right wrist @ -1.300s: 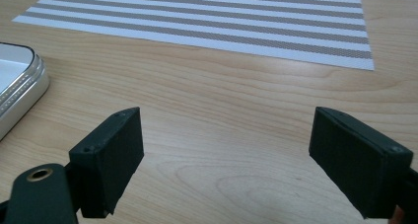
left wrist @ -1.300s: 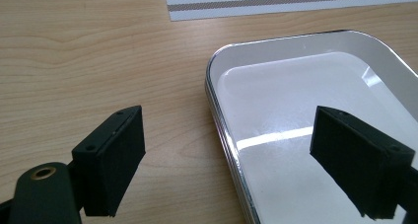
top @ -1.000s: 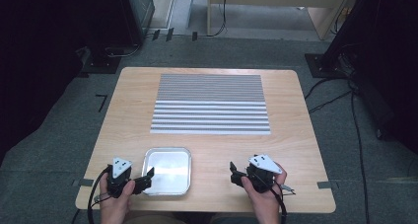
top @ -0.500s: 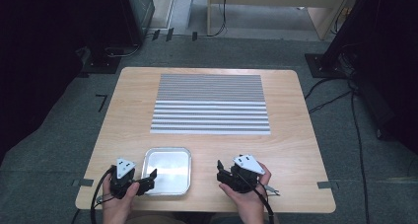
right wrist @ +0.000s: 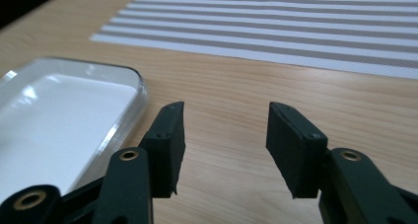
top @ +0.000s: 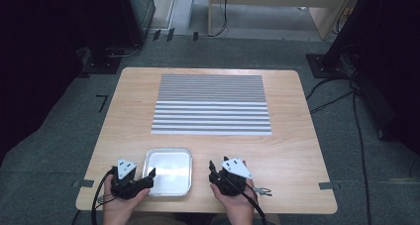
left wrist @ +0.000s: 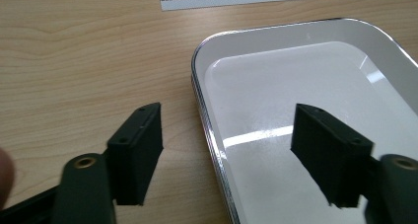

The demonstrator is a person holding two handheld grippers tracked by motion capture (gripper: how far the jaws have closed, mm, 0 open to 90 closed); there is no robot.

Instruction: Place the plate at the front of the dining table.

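Left gripper view: fingers (left wrist: 148,135) astride tray rim (left wrist: 209,135)

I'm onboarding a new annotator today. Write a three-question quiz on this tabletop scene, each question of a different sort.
1. True or false: the left gripper has its jaws either side of the tray rim.
2. The right gripper is: A) shut on the tray B) open over bare wood C) on the striped mat.
3. Fill in: the tray holds ____.

Key: 1 true; 2 B; 3 nothing.
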